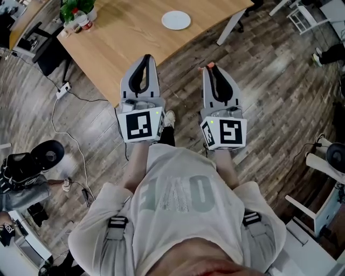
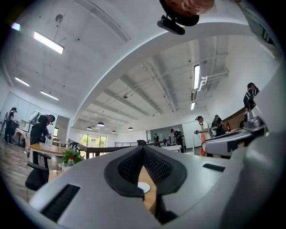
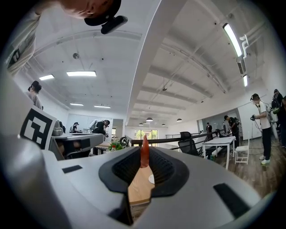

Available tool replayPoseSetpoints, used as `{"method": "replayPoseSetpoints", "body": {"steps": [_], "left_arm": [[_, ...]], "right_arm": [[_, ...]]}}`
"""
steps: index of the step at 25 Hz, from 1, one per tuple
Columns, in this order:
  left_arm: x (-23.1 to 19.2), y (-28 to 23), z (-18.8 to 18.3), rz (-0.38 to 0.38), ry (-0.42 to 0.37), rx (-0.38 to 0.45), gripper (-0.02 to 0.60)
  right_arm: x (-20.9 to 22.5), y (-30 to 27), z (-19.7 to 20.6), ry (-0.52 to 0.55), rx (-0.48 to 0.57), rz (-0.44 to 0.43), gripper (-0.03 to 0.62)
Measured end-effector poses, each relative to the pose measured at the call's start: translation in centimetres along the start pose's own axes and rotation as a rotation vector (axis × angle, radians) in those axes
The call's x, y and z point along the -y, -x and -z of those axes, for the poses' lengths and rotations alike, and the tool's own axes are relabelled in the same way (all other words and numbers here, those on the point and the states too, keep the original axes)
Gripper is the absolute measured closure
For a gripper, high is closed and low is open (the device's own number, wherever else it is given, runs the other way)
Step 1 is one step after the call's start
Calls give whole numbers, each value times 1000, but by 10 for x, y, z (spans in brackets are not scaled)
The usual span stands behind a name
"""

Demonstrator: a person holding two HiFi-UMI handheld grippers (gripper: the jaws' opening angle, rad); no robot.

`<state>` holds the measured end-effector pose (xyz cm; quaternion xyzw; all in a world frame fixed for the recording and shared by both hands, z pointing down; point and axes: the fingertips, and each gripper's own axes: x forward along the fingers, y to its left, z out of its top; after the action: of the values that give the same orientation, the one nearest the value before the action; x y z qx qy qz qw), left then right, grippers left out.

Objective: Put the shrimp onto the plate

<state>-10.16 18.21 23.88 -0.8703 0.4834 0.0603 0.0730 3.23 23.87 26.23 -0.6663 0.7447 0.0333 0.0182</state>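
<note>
- A green plant (image 1: 75, 9) stands at the far left corner of the wooden bench (image 1: 124, 43).
- On the plank floor (image 1: 269, 97) beside the bench's left edge lies a white power strip (image 1: 63, 89) with its cable trailing away.
- The person stands a little way off from the bench's near corner and holds both grippers out side by side, roughly level and pointing towards it.
- The left gripper (image 1: 146, 58) has its jaws closed, the tips meeting and nothing held between them. From above, its tip shows over the bench's near edge. In the left gripper view the left gripper (image 2: 143, 151) frames a slice of bench top below its joined tips.
- The white plate (image 1: 176, 20) sits bare on the bench, further in and well apart from both grippers, roughly ahead of the gap between them.
- The right gripper (image 1: 210, 68) has its jaws pinched on the shrimp (image 1: 209, 65), a thin orange-red piece caught at the very tips. In the right gripper view the shrimp (image 3: 144, 153) stands upright past the dark pads. From above, this tip shows over the floor, short of the bench, so the shrimp is in the air and well apart from the plate.
</note>
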Motion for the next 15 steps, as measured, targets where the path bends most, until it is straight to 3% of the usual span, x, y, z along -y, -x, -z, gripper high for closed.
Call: {"method": "replayPoseSetpoints", "body": {"steps": [15], "left_arm": [[-68,-94,30,-1,27,-29,572]], "right_arm": [[10,-114,10,12,-39,21,528]]}}
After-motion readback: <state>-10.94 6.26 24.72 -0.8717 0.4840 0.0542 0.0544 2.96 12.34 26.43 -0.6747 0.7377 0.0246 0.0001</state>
